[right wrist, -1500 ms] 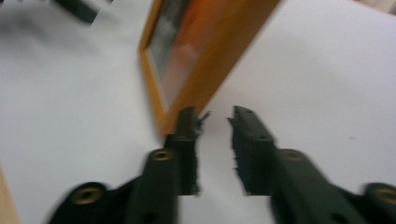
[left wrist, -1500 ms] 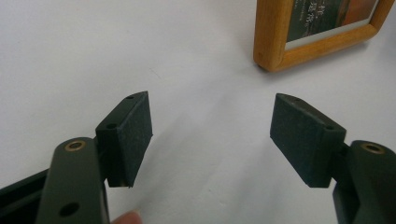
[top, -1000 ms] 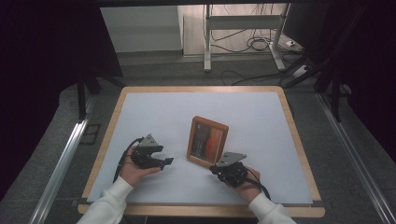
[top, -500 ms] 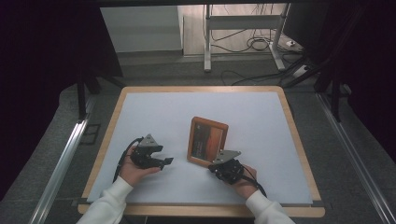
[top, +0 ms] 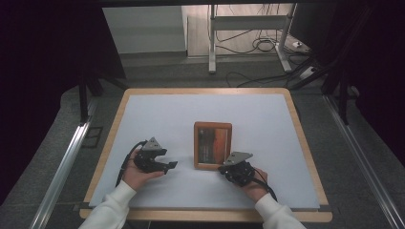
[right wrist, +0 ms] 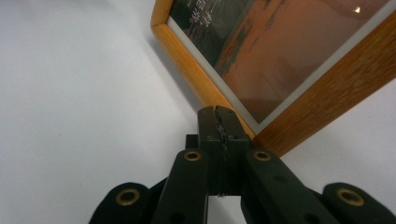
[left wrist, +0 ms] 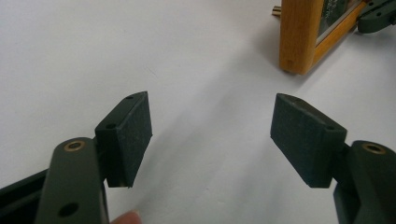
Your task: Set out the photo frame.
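Observation:
A wooden picture frame [top: 212, 145] with an orange and dark picture rests on the white table top [top: 267, 114]. My right gripper [top: 225, 168] is shut with nothing between its jaws. Its tips [right wrist: 218, 114] press against the frame's [right wrist: 289, 56] lower wooden edge near a corner. My left gripper [top: 169, 166] rests on the table to the left of the frame, apart from it, and points toward it. It stands open [left wrist: 212, 126] over bare table. One corner of the frame [left wrist: 299, 37] shows beyond it, with the right gripper's tip [left wrist: 376, 16] next to that corner.
A light wooden border [top: 112, 138] runs around the white table top. Beyond the far edge are a metal stand [top: 248, 24] and cables [top: 258, 45] on the floor. A metal rail [top: 64, 162] runs along the left side.
The frame has turned slightly and now sits square to the table's edges. The right gripper shifted only a little at its lower corner. The left gripper has stayed put.

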Motion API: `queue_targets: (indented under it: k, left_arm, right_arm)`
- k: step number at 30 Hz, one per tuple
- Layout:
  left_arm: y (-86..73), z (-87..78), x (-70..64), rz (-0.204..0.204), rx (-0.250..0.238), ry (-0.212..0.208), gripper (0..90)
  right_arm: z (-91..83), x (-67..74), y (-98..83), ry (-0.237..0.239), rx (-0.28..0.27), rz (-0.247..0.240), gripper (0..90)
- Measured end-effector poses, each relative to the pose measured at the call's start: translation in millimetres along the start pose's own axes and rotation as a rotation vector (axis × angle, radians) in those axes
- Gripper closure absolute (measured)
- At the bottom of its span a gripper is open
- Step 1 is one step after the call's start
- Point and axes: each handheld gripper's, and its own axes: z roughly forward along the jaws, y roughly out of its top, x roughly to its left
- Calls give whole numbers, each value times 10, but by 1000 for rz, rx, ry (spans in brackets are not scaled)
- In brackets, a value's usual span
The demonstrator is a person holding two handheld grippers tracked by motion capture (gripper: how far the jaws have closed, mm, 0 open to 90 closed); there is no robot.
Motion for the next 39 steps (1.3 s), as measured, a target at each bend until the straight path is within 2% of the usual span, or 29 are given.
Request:
queue_targets:
  k: [5,10,13,16,19,21,24,26,28,32,39]
  left_arm:
    - [-13,-5,3,-1,-1,0,290]
    - [-36,-40,6,-14,-9,8,290]
    - [-41,-62,1,-12,-14,15,290]
    - [-49,-74,1,-16,-17,19,290]
    - [-57,-78,15,-22,-18,22,290]
    - [-58,-79,20,-26,-20,23,290]
    - [-57,-78,15,-25,-21,23,290]
    - [-56,-77,8,-23,-21,23,290]
    - [-58,-75,8,-22,-21,23,289]
    - [-65,-69,21,-26,-17,20,288]
    - [-65,-72,27,-25,-19,20,287]
  right_arm:
    - [-110,25,10,24,-49,5,900]
    - [-330,-25,-57,1,-87,21,897]
    - [-444,-128,-166,-26,-95,68,882]
    - [-571,-248,-309,-74,-97,117,851]
    - [-698,-395,-483,-109,-98,189,809]
    - [-771,-492,-583,-114,-112,235,740]
    - [-830,-586,-675,-137,-116,302,501]
    - [-847,-588,-703,-165,-127,323,440]
    - [-857,-574,-703,-187,-136,324,359]
    - [-845,-579,-690,-214,-137,330,262]
    - [-819,-585,-688,-212,-130,333,215]
